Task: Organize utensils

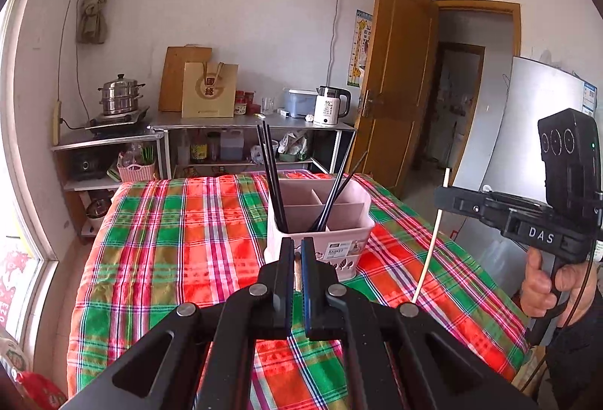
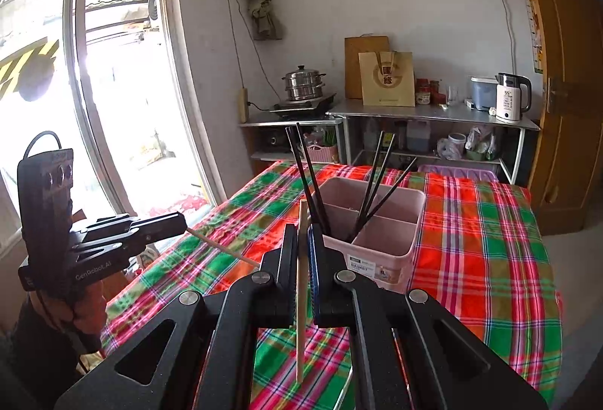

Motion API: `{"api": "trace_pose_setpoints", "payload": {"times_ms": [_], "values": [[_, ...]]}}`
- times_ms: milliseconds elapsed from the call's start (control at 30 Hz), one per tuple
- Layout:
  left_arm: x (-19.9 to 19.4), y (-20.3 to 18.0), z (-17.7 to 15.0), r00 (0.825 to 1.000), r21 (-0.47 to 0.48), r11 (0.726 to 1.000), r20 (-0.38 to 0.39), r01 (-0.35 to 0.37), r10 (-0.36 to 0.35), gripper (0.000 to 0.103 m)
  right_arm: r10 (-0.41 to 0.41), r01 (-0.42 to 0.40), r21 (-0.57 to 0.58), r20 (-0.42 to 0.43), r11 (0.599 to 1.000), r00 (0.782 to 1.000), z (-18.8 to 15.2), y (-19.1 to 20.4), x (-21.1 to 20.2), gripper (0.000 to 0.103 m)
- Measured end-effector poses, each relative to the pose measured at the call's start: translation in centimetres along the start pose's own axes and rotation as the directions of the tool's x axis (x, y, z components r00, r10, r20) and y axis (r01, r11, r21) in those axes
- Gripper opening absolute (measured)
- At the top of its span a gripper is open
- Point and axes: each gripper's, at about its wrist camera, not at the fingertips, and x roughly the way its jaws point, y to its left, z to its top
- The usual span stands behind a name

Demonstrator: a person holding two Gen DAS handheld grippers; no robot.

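Black left gripper point(image 1: 297, 251), silver pivot screws; right gripper point(image 1: 443, 193) marked "DAS"; dark sleeve point(image 1: 576, 353).

5 black chopsticks point(image 2: 371, 184); 2 pale wooden chopsticks point(image 2: 301, 282); 1 pink basket point(image 2: 380, 251); 2 grippers point(image 2: 300, 233).

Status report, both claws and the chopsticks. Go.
Left claw shut on a pale chopstick. Right claw shut on another pale chopstick. Pink basket ahead holds black chopsticks. Path clear.
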Motion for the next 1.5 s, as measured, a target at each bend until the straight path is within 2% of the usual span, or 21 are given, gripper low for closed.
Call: {"api": "trace_pose_setpoints", "payload": {"times_ms": [467, 733, 900, 1033, 1333, 1500], "values": [[-0.4, -0.2, 7.5, 1.0, 0.001, 1.0, 0.03, 0.009, -0.009, 0.003, -0.014, 0.013, 0.022, 0.055, 1.0, 0.998, 2.3, -1.0, 0.0, 0.006], [-0.1, -0.2, 10.5, 0.999, 0.02, 1.0, 0.043, -0.012, 0.011, 0.003, -0.041, 0.036, 0.031, 0.149, 0.999, 0.988, 5.4, -1.2, 0.2, 0.006], [2.1, 0.4, 10.7, 1.0, 0.012, 1.0, 0.01, -0.018, 0.018, 0.003, -0.072, 0.064, 0.04, 0.238, 0.997, 0.969, 6.6, -1.4, 1.2, 0.006], [4.2, 1.0, 10.3, 1.0, 0.001, 1.0, -0.026, -0.015, 0.015, 0.003, -0.096, 0.089, 0.038, 0.275, 0.995, 0.957, 6.8, -1.5, 2.9, 0.006], [6.8, 1.4, 10.0, 0.998, 0.007, 1.0, -0.06, 0.001, 0.0, 0.003, -0.125, 0.122, 0.029, 0.309, 0.992, 0.943, 7.3, -1.6, 5.9, 0.006], [8.8, 1.6, 9.1, 0.996, 0.005, 1.0, -0.093, 0.013, -0.012, 0.003, -0.135, 0.133, 0.025, 0.28, 0.991, 0.951, 6.3, -2.0, 8.0, 0.006]]}}
